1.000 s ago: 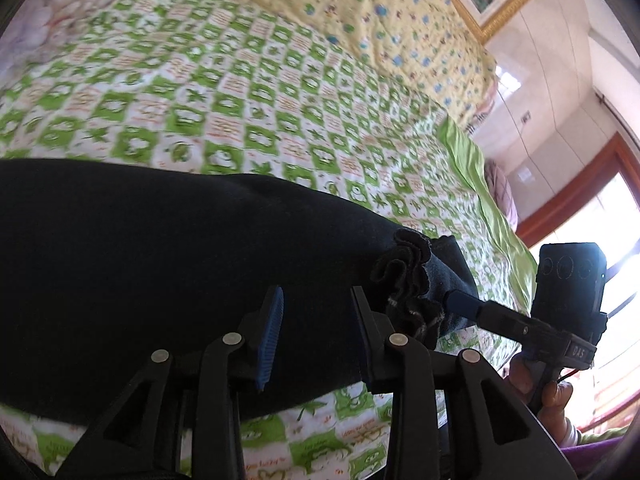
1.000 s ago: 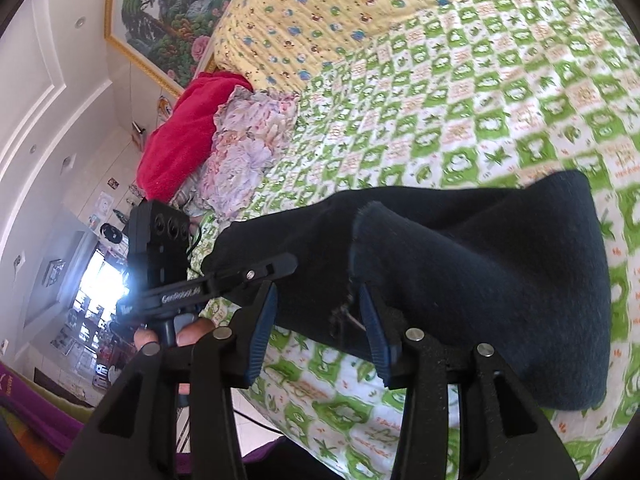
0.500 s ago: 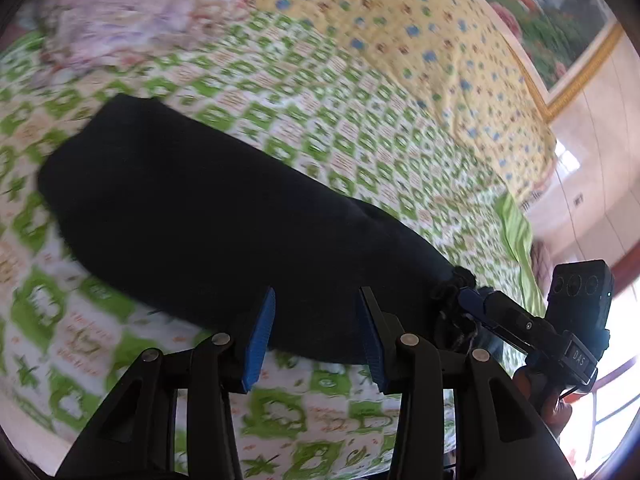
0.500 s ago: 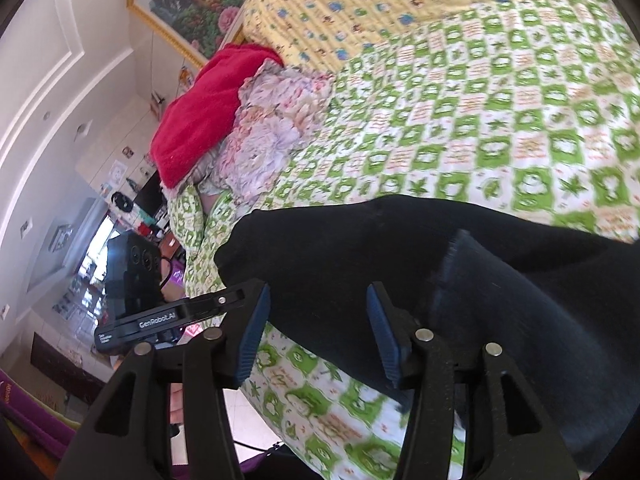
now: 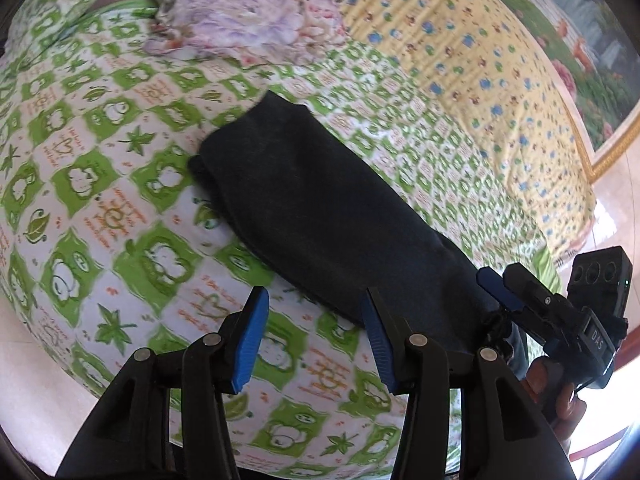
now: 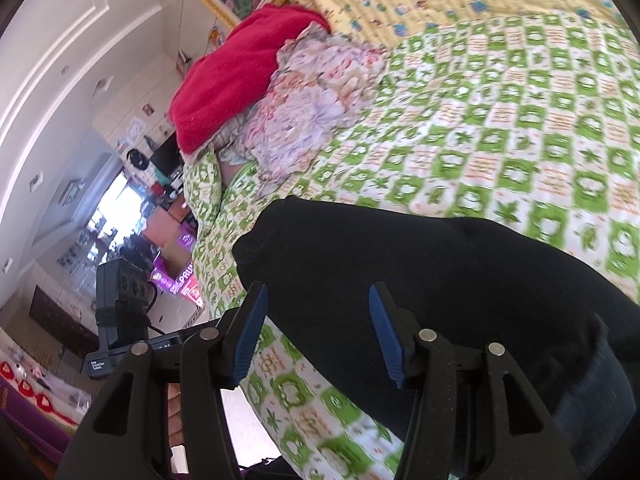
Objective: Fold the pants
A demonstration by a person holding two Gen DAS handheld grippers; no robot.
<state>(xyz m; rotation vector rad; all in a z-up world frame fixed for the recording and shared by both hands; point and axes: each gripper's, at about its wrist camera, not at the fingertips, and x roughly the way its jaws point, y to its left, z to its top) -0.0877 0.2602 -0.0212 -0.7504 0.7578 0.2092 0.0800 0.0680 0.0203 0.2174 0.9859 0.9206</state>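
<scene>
The dark navy soft-knit pants (image 5: 320, 216) lie folded lengthwise on the green-and-white patterned bedsheet (image 5: 100, 184), running from 10 to 4 o'clock. The left tongs (image 5: 312, 332) are opening, nothing between them; the right tongs (image 6: 316, 328) stand released. The fabric is likely limp and light (it will sag): take hold at the end hems.

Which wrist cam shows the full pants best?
Left wrist: the dark pants lie nearly whole on the green checked bedspread. Right wrist catches only one end, the rest cropped and hidden behind the fingers.
</scene>
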